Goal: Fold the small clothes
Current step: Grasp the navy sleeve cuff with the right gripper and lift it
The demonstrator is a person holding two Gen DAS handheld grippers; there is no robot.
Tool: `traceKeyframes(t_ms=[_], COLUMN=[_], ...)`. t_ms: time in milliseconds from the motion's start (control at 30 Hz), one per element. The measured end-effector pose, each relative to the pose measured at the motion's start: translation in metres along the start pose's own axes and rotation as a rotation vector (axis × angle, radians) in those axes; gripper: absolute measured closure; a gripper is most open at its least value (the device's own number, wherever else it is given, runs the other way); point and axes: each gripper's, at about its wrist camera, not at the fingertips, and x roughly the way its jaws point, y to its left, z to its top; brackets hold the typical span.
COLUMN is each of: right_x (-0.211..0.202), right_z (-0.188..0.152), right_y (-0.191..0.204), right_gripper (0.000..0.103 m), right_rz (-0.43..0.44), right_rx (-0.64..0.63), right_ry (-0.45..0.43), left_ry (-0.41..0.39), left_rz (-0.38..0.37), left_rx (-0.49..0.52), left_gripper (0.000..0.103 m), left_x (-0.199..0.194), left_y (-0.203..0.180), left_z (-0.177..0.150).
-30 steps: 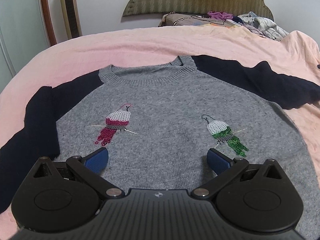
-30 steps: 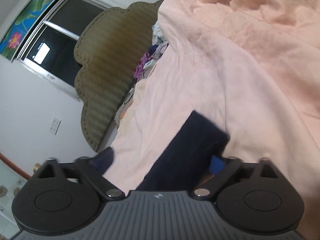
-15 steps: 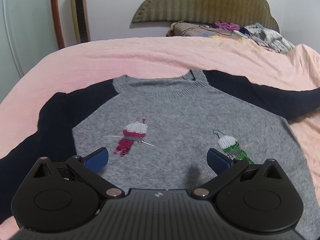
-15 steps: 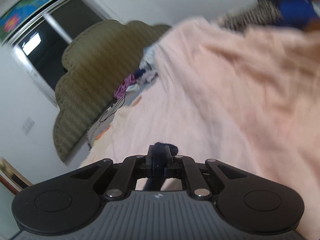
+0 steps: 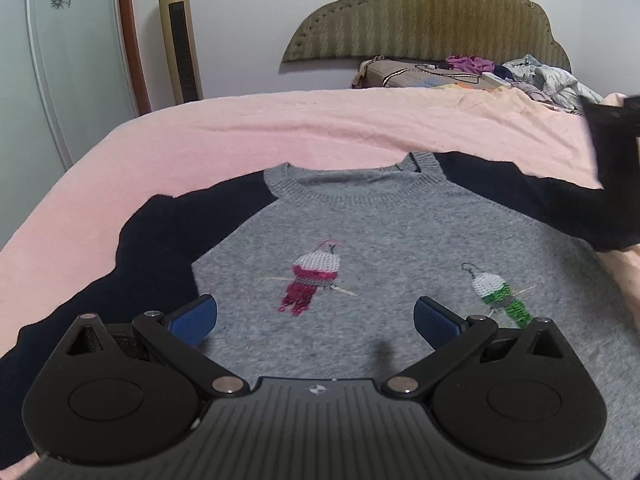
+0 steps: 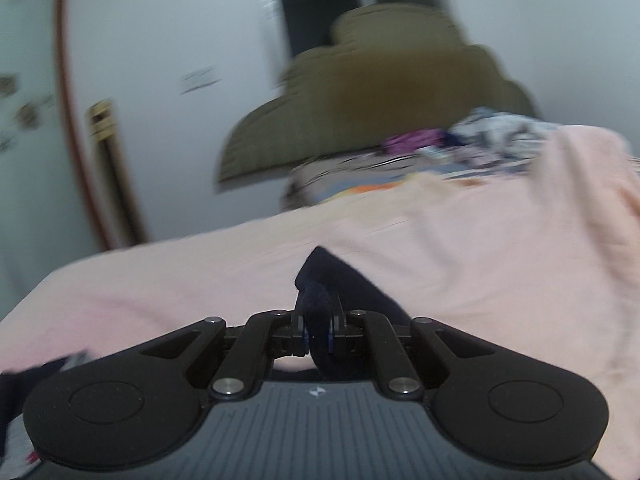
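Sweater: my grey knit sweater point(image 5: 384, 248) lies flat, front up, on the pink bed point(image 5: 280, 132), neckline at 12 o'clock, hem toward me at 6 o'clock.
Sleeves: 2 dark navy sleeves; the left sleeve point(image 5: 132, 248) spreads out to 9 o'clock, the right sleeve point(image 5: 560, 208) runs to 3 o'clock and lifts off the bed at its end.
Decoration: 2 sequin birds on the chest, a red bird point(image 5: 312, 280) near the middle and a green bird point(image 5: 500, 294) at 4 o'clock.
Left gripper: my left gripper point(image 5: 316, 320) hangs over the lower chest with its blue pads wide apart, nothing between them.
Right gripper: my right gripper point(image 6: 318, 332) has its fingers pinched together on the cuff end of the right sleeve point(image 6: 320, 300); that view is blurred.
How it will handle: soft, light and floppy, I judge; the knit will drape and stretch rather than hold a line, and the sequins may snag on a pad.
Where to hold: cuff ends and hem corners look best, plain double-thick knit, well away from the birds.
Step in hand: I read this as bringing the right sleeve across the chest toward 9 o'clock.
Risk: a thin pinch of fabric may slip, or the pull may drag the body and wrinkle it.
Clutter: a heap of other clothes point(image 5: 532, 76) sits by the headboard point(image 5: 432, 20), well apart from my work.
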Motion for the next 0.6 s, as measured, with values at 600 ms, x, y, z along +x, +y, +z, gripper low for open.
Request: traceKeyframes(t_ms=[600], right_x=[0.054], right_z=[-0.064], right_y=[0.187], right_gripper=[0.095], right_rz=[0.203], right_rx=[-0.319], right_ry=[0.169], left_ry=[0.034], left_rz=[0.064], left_rx=[-0.07], left_gripper=[0.0], left_x=[-0.006], left_y=[0.041], left_z=[-0.01])
